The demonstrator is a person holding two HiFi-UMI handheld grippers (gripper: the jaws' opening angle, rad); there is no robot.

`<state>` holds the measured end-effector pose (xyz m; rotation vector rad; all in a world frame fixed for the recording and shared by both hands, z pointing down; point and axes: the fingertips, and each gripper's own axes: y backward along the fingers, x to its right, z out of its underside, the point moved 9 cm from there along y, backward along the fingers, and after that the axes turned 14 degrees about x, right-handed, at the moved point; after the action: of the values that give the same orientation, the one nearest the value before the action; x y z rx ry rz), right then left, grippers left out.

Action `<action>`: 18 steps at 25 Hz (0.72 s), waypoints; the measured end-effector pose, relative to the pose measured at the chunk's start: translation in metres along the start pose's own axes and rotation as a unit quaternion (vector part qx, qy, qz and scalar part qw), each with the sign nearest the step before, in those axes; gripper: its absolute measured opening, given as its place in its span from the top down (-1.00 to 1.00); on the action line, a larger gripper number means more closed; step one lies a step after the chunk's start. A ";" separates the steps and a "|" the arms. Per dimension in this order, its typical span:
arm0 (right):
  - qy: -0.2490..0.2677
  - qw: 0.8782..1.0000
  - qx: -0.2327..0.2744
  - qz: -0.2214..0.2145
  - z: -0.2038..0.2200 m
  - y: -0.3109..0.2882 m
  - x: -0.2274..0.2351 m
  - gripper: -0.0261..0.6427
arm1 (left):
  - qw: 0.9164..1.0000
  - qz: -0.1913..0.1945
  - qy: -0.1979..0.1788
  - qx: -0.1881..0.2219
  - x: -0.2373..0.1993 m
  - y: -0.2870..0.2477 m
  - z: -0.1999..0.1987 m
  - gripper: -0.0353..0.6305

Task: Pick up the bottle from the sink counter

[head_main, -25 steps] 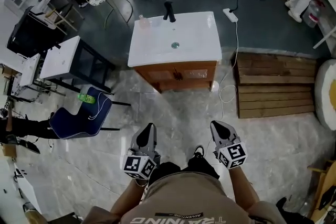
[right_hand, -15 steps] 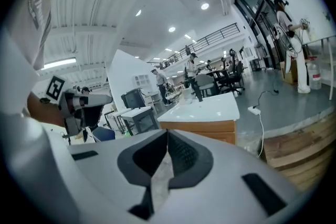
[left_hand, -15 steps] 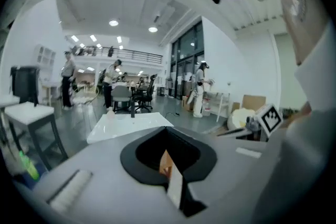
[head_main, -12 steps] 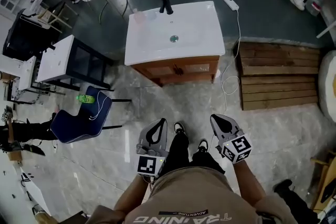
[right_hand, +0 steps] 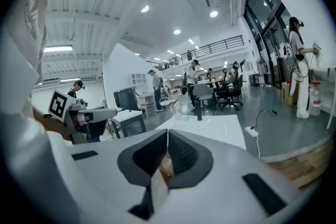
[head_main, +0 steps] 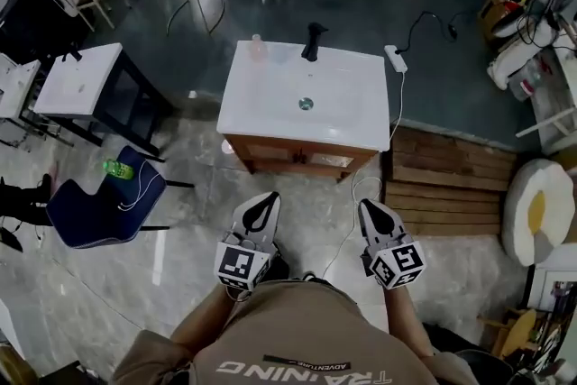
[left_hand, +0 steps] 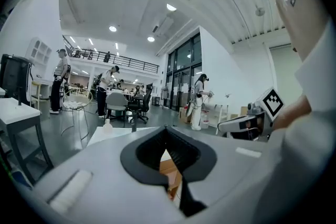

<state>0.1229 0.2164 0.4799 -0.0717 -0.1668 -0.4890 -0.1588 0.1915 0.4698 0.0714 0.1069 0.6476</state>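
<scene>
Two closed tools, the left gripper [head_main: 267, 205] and right gripper [head_main: 372, 214], hang well short of the sink counter [head_main: 263, 102] in the head view, with the bottle [head_main: 259, 50] at its far-left corner, and the left gripper view, then the right gripper view, shows jaws together on nothing, so step closer and open one before reaching.

Big open lab/workshop hall w/ mezzanine railing [left_hand: 126, 64], office chairs [left_hand: 116, 102], loose cables [head_main: 399, 117], freestanding sink unit [head_main: 270, 104], wood pallet [head_main: 451, 185].

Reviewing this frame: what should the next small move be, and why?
Probably a step forward toward the sink counter. The bottle stands at its far left corner, left of the faucet, and looks out of reach of both claws. The left claw and right claw are shut and empty, held low over the floor.
</scene>
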 end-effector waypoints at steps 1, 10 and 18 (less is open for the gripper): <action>-0.002 1.000 0.005 0.009 -0.002 -0.011 0.000 0.89 | 1.000 0.005 -0.001 0.001 -0.013 -0.005 0.002 0.88; -0.049 0.998 -0.023 0.033 0.021 -0.083 -0.008 0.89 | 1.000 0.020 0.007 -0.020 -0.094 -0.055 0.023 0.88; -0.021 0.998 -0.027 -0.043 0.032 -0.177 0.066 0.89 | 0.998 -0.029 0.004 -0.048 -0.130 -0.137 0.050 0.88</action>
<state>0.0916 0.0334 0.5278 -0.1285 -0.1985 -0.5780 -0.1745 0.0023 0.5160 -0.0268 0.0856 0.5947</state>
